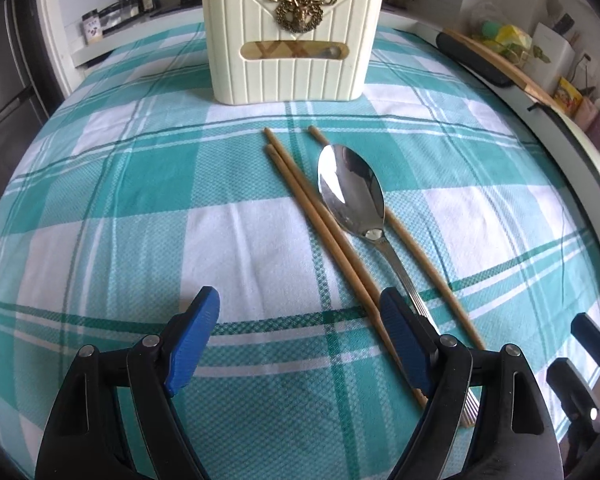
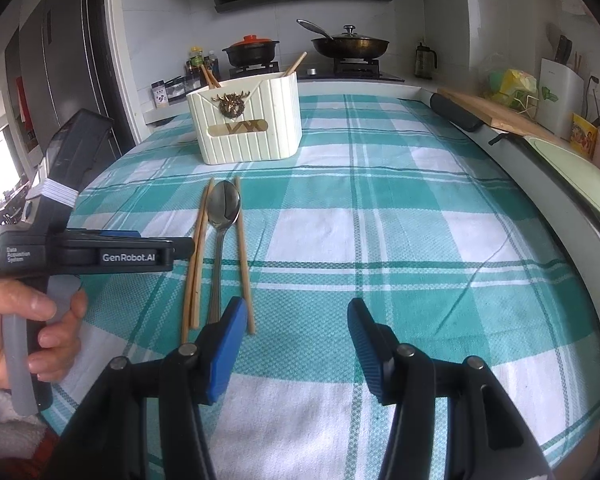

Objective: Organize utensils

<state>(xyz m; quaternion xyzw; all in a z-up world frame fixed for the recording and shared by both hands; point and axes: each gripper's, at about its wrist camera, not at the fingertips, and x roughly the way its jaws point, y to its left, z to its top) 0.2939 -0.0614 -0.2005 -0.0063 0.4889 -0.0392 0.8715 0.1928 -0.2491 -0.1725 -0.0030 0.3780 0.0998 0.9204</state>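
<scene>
Partly done: some chopsticks already in holder (image 1: 288, 40), spoon (image 1: 352, 188) plus three chopsticks (image 1: 320, 216) left on cloth (image 1: 120, 200), left gripper (image 1: 300, 344) and right gripper (image 2: 298, 344) both released, empty.

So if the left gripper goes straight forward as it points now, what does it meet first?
Probably the cream utensil holder. The left gripper is open over bare tablecloth; the chopsticks and spoon lie slightly right of its line. Depth is unclear.
</scene>
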